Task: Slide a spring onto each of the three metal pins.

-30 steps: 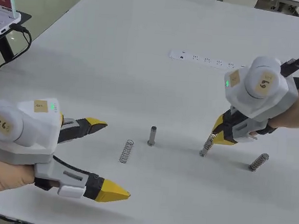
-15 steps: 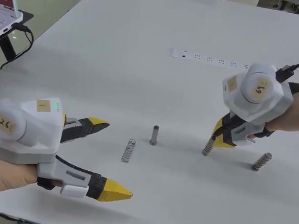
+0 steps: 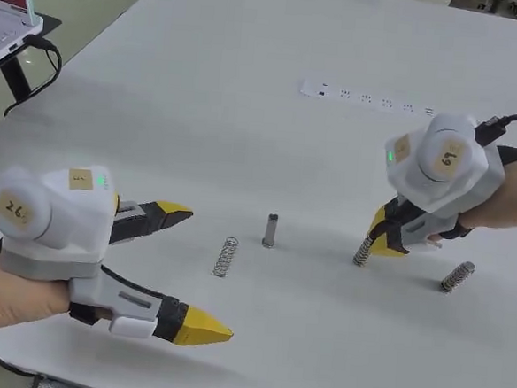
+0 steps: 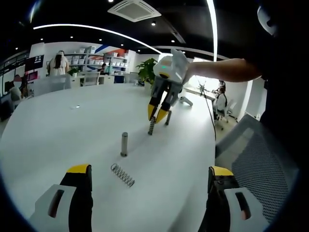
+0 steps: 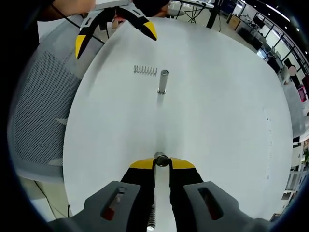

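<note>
Our left tongs (image 3: 207,275) are open wide, and nothing is between the two yellow tips. They hover low over the near side of the white counter (image 3: 202,110).

Just past those tips a loose spring (image 3: 226,257) lies flat on the counter. Near it, a bit farther out, a bare pin (image 3: 270,230) stands up straight with no spring on it. The two do not touch.

Our right tongs (image 3: 381,244) point down at the counter, off to the right of the bare pin. They are narrow, squeezed on the top of a pinched spring (image 3: 364,249). This spring leans a little and its bottom end is on the counter. In the right gripper view we see a round metal pin top (image 5: 161,159) sitting right between the yellow tips.

Farther right a far spring (image 3: 457,276) sits tilted on the counter, apart from the tongs. We cannot tell if a pin is inside it.

A white power strip (image 3: 367,99) lies at the far side of the counter.
</note>
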Motion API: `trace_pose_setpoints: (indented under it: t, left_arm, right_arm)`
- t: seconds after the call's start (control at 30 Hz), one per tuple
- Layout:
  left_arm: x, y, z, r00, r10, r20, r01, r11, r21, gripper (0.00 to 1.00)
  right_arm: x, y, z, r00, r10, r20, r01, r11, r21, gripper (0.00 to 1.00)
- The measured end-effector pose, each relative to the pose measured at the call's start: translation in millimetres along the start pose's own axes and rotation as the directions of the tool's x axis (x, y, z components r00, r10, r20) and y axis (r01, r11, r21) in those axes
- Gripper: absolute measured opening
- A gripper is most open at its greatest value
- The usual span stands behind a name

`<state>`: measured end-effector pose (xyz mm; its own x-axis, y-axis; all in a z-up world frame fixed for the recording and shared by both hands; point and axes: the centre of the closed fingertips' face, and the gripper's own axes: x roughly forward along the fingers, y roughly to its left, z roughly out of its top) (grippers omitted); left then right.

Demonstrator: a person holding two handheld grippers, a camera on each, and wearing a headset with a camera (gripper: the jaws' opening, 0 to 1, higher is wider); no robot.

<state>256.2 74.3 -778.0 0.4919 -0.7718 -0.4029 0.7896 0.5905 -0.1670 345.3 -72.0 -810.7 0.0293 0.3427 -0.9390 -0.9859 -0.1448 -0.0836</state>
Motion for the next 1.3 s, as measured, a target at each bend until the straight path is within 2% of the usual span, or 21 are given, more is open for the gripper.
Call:
trace_pose_setpoints:
  t: [0.4,0.5,0.77,0.97,1.13,1.3]
  left_arm:
    - [-1.4,1.0,0.6,1.0000,0.004,-0.001,-0.004,1.000,-0.001,0.97]
    - [-1.5,1.6,1.5,1.0000,0.004,0.000,-0.004,1.000,-0.001,0.97]
    - [-0.7,2.6,2.6,1.0000,0.003,0.002,-0.003,1.000,-0.003,0.97]
    - [-0.7,4.4,3.0,1.0000,0.009,0.002,-0.009,1.000,-0.005,0.98]
    - [0.3,3.6,4.7,1.0000,0.007,0.003,-0.007,1.000,-0.004,0.98]
    - [0.2,4.7,7.6,0.9999,0.011,0.013,-0.011,1.000,-0.005,0.98]
  right_arm:
    - [0.4,2.3,-1.5,0.9998,0.020,-0.004,-0.020,1.000,0.012,0.09]
    - [0.6,0.5,-2.3,1.0000,0.009,-0.003,-0.009,1.000,0.008,0.13]
    - [-3.4,-1.3,-1.1,0.9988,-0.014,0.047,0.012,0.999,0.038,0.19]
    - [-5.5,-4.1,-2.0,0.9925,-0.060,0.107,0.052,0.996,0.073,0.24]
    - [-9.4,-3.5,-0.2,0.9861,-0.082,0.144,0.067,0.992,0.107,0.29]
    - [-16.2,-4.9,4.1,0.9713,-0.135,0.196,0.109,0.985,0.137,0.36]
